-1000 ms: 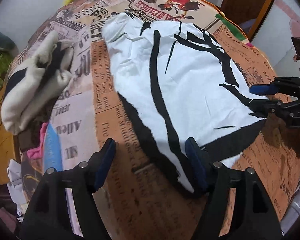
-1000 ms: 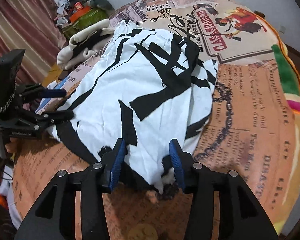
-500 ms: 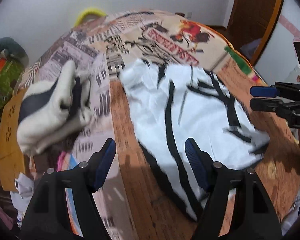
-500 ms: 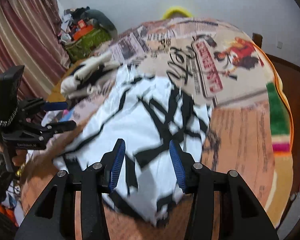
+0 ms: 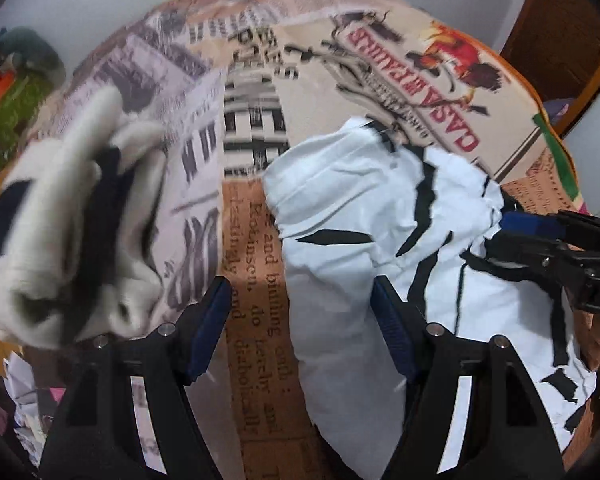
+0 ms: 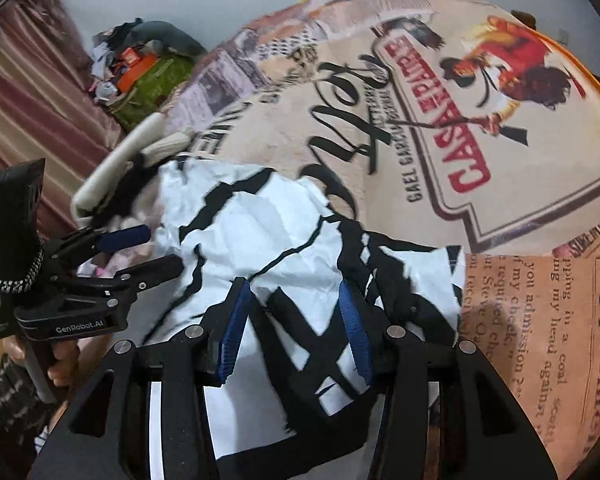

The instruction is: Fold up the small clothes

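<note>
A white garment with black stripes lies bunched and doubled over on the newspaper-print bed cover. My right gripper is shut on a thick bunch of its near hem, and cloth fills the gap between the pads. In the left wrist view the right gripper comes in from the right edge. My left gripper stands open and wide. The garment's left edge lies between its jaws against the right finger, and the left pad is bare.
A rumpled cream and dark garment lies left of the white one. Beyond the bed's left side are a heap of clutter and a striped curtain. A wooden door stands at the far right. A hand holds the left gripper's handle.
Both grippers moved forward across the bed. The white garment, spread flat a second ago, came along with its near hem lifted and now lies bunched over itself.
</note>
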